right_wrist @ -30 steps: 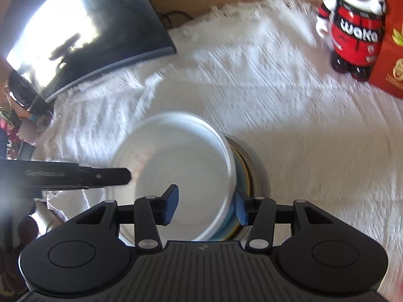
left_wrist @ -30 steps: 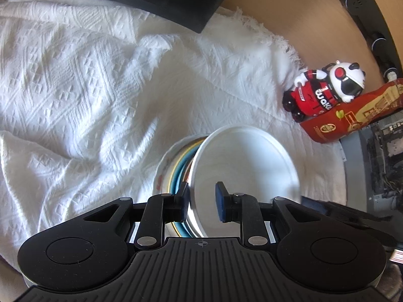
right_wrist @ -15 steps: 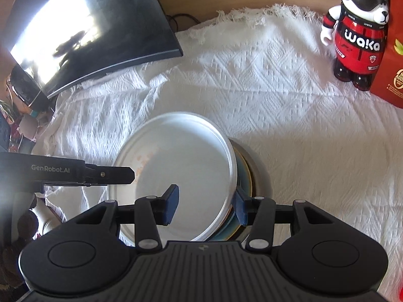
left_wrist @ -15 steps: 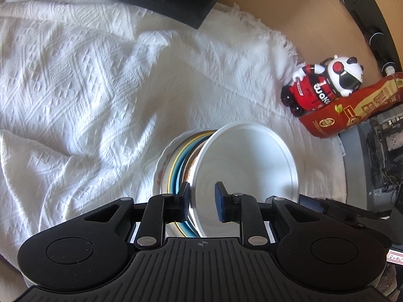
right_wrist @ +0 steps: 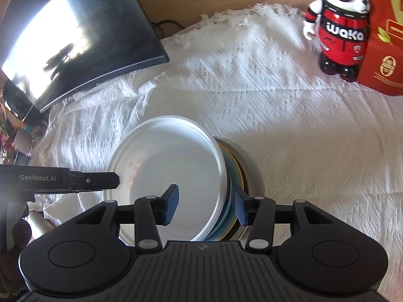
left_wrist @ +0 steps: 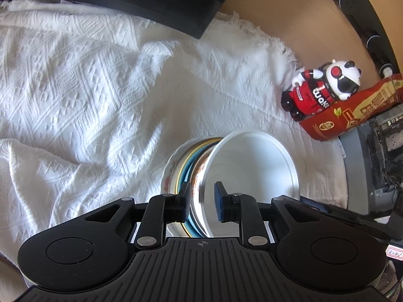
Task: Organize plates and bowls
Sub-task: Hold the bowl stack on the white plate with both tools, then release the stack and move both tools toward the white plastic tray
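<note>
The stack of dishes (right_wrist: 241, 181) sits on the cloth (right_wrist: 252, 100), with the top bowl (right_wrist: 171, 166) tilted on it; behind the stack, to the left, stands the monitor (right_wrist: 75, 37); behind it to the right stands the toy bear (right_wrist: 340, 27), just beside the box (right_wrist: 385, 40).

One white metal bowl with orange print (right_wrist: 173, 161) sat atop a stack of nested dishes (left_wrist: 185, 161), count unclear. One panda figurine in red racing suit (right_wrist: 342, 30), one red carton (right_wrist: 385, 50), one dark curved monitor (right_wrist: 75, 32).
</note>
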Demonstrator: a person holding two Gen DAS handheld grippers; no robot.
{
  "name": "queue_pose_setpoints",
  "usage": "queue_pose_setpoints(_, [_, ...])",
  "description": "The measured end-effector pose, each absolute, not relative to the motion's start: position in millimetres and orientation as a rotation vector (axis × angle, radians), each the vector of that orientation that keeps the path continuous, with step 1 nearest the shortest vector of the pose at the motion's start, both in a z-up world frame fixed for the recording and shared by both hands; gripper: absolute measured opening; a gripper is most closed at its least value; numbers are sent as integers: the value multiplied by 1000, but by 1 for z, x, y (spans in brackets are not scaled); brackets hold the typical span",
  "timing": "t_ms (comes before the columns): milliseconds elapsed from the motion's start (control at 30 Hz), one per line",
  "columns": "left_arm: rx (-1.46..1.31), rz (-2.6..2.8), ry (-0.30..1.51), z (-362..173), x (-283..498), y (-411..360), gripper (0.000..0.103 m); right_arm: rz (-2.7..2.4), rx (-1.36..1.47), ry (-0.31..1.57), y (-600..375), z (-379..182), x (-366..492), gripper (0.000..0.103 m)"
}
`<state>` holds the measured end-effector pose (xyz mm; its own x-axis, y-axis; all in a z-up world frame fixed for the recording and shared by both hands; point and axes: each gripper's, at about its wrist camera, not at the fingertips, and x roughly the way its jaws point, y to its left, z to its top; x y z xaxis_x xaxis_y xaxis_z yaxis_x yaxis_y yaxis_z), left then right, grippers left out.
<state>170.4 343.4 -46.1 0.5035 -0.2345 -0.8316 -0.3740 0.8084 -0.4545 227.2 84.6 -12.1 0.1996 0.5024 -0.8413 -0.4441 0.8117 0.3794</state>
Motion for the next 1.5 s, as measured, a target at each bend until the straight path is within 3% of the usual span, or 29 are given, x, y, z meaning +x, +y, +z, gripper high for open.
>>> queue_pose_setpoints(667, [-667,-19,1063,-47,178,356,19,568,127,1144,89,1,211,47])
queue_pose_setpoints(967, [-651,75,874,-1,159,353,19,513,198,1046,53,16,209,47])
queue_pose_setpoints(1267, [-587,-67,686,31,164,255,19,469,159,918,-34,18,206,51])
queue_pose_setpoints(1500, [-460,-184,712,10,190,123,16,333,-1,836,-146,4,203,69])
